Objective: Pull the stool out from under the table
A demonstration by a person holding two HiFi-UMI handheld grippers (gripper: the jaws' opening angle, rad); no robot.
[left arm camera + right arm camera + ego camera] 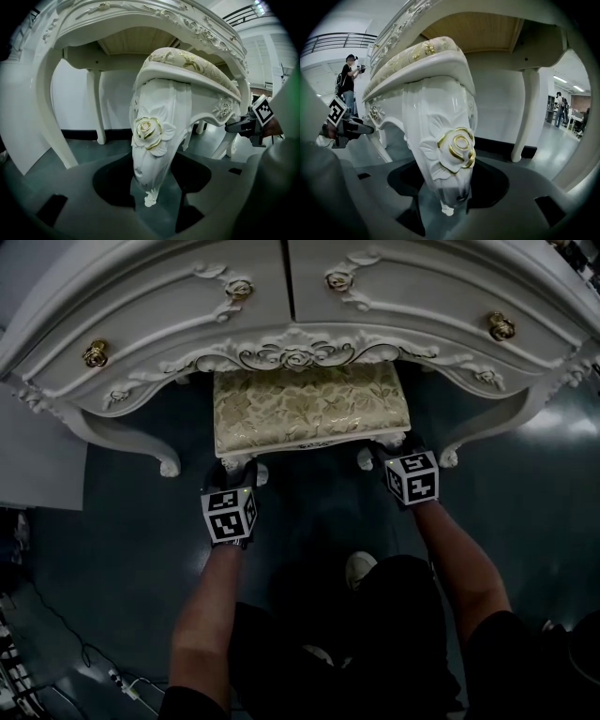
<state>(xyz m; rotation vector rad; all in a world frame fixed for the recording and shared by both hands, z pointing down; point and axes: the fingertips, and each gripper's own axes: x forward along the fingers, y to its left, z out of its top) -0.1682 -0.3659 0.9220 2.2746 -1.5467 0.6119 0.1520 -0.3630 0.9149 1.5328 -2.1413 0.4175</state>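
Observation:
The stool (pixel 307 409) has a gold floral cushion and white carved legs, and it stands partly under the white dressing table (pixel 169 324). My left gripper (pixel 240 474) is shut on the stool's front left leg (pixel 152 136), just below its gold rose. My right gripper (pixel 386 454) is shut on the front right leg (pixel 449 154). In the left gripper view the leg fills the gap between the jaws of the left gripper (pixel 152 187). The right gripper view shows the same for the right gripper (pixel 446 197). Each gripper view shows the other gripper off to the side.
The table's curved legs (pixel 167 463) (pixel 450 456) flank the stool on a dark floor. My shoe (pixel 359 568) is just behind the grippers. Cables (pixel 103 676) lie at the lower left. A white panel (pixel 37 456) stands at the left. A person (pixel 347 82) stands far off.

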